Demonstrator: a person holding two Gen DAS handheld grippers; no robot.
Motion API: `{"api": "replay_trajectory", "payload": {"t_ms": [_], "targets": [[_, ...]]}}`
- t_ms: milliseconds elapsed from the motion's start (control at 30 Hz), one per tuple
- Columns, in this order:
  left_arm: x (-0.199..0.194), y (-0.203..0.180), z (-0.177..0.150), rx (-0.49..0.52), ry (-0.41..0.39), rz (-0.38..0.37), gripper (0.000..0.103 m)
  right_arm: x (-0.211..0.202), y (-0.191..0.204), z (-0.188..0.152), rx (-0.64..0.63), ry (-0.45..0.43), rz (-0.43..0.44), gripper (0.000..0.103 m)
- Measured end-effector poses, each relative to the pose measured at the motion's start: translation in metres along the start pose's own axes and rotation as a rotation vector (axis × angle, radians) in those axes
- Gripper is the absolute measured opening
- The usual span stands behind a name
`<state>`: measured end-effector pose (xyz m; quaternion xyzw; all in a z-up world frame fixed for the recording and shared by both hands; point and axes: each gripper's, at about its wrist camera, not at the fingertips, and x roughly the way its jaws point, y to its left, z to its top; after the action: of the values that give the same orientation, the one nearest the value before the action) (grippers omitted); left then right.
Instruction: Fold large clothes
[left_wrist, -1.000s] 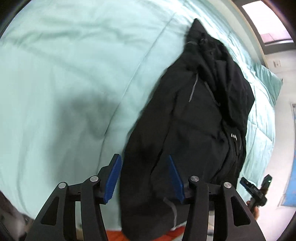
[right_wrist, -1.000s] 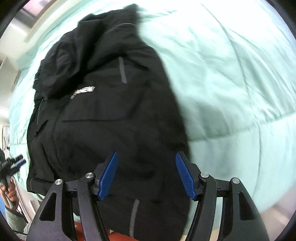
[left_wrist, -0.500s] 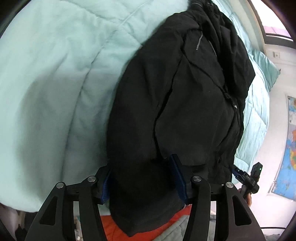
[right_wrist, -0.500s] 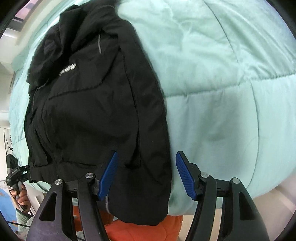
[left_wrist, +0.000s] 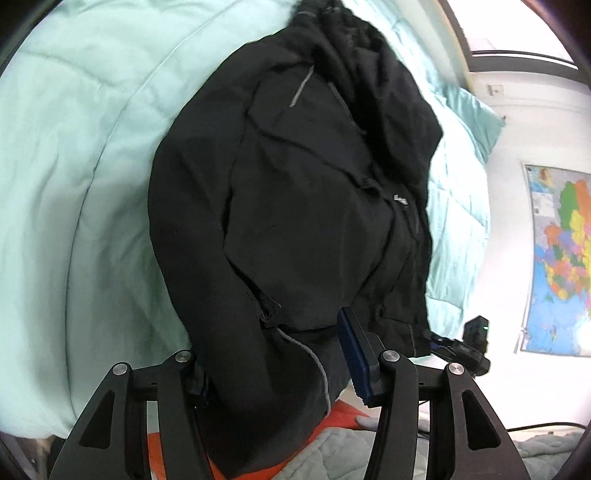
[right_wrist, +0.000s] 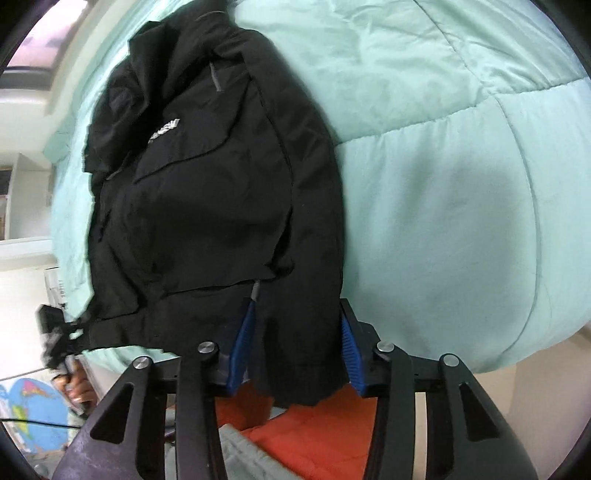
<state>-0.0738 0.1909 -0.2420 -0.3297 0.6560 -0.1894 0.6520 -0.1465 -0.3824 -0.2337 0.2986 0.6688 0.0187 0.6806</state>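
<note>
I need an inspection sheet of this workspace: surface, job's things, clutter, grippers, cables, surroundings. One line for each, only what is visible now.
Surface: bed with a mint quilt, lightly creased.
Job's things: black jacket lies lengthwise on the quilt, its near end hanging over the bed's edge.
Clutter: orange cloth and grey cloth below the bed's edge.
Grippers: left gripper has the jacket's near end between its jaws; whether it grips is unclear. Right gripper is closing, jacket's end between its jaws.
Cables: one dark cable low at the right of the left view.
Surroundings: wall map, window, pillow.
</note>
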Motion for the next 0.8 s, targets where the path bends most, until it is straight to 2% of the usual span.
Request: {"api": "replay_trajectory", "payload": {"t_ms": [133, 300, 367, 400, 433, 467, 500, 533, 567, 633, 700, 767, 800], "targets": [[0.015, 0.002, -0.002, -0.01, 0.024, 0.032, 0.056, 0.014, 0.006, 0.004, -0.005, 0.034, -0.02, 0.048], [0.035, 0.012, -0.003, -0.04, 0.063, 0.041, 0.057, 0.055, -0.009, 0.008, 0.052, 0.107, 0.006, 0.048], [0.038, 0.013, -0.003, -0.04, 0.05, 0.052, 0.057, 0.059, -0.015, 0.008, 0.083, 0.114, 0.03, 0.048], [0.037, 0.012, -0.004, -0.032, 0.041, 0.059, 0.053, 0.055, -0.016, 0.008, 0.091, 0.109, 0.038, 0.048], [0.033, 0.007, -0.005, -0.012, 0.022, 0.062, 0.04, 0.049, -0.013, 0.007, 0.086, 0.098, 0.036, 0.043], [0.031, 0.002, -0.005, 0.003, 0.004, 0.055, 0.035, 0.039, -0.007, 0.005, 0.063, 0.082, 0.032, 0.033], [0.023, -0.002, -0.005, 0.021, -0.015, 0.036, 0.026, 0.031, -0.001, 0.004, 0.037, 0.066, 0.036, 0.027], [0.013, -0.008, -0.005, 0.034, -0.038, -0.003, 0.025, 0.023, 0.006, 0.003, 0.008, 0.05, 0.052, 0.024], [0.005, -0.013, -0.003, 0.045, -0.058, -0.049, 0.025, 0.016, 0.014, 0.002, -0.021, 0.039, 0.074, 0.024], [0.001, -0.021, 0.002, 0.051, -0.058, -0.096, 0.025, 0.014, 0.027, 0.003, -0.069, 0.056, 0.114, 0.024], [0.006, -0.025, 0.007, 0.061, -0.028, -0.117, 0.027, 0.025, 0.031, 0.006, -0.08, 0.099, 0.133, 0.029], [0.017, -0.025, 0.009, 0.05, 0.007, -0.115, 0.035, 0.041, 0.03, 0.008, -0.073, 0.157, 0.138, 0.039], [0.025, -0.025, 0.009, 0.042, 0.026, -0.109, 0.038, 0.05, 0.031, 0.007, -0.08, 0.183, 0.133, 0.04]]}}
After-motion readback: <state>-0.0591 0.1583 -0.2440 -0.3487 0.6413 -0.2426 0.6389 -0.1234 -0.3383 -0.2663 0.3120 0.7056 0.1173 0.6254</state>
